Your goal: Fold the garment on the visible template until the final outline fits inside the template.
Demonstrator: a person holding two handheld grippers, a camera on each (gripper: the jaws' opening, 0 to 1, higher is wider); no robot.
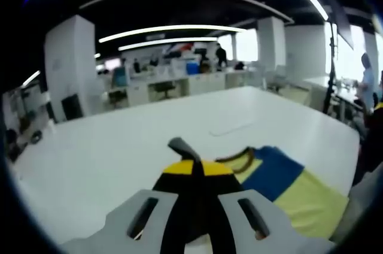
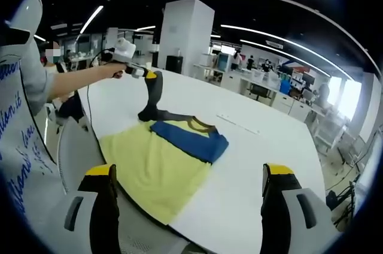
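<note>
In the left gripper view we look along our left gripper (image 1: pixel 192 173), whose two black jaws with yellow tips are pressed together; whether any cloth is caught between them we cannot tell. Just beyond those tips a dark grey flap (image 1: pixel 181 145) sticks up. To the right of the jaws lies the one garment (image 1: pixel 287 185), yellow with a blue panel and a brown neckband, flat on the white table (image 1: pixel 119 140). Beyond the garment, further along the table, a thin pale line (image 1: pixel 230 128) shows, too faint for us to say what it is. Behind the table stand rows of desks, and we count two people: one standing far behind the desks (image 1: pixel 221 55), one at the right edge (image 1: pixel 365 80).

In the right gripper view our right gripper (image 2: pixel 189 191) has its jaws spread wide apart, nothing between them, hovering near the close edge of the garment (image 2: pixel 158 164). Here we see what the other view hides: the left gripper (image 2: pixel 151 101) itself, held in a hand (image 2: pixel 116 69) on an outstretched arm, coming down at the garment's far corner beside the neckband. A white shirt (image 2: pixel 24 134) with blue writing fills the side nearest that arm; we cannot read the words.
</note>
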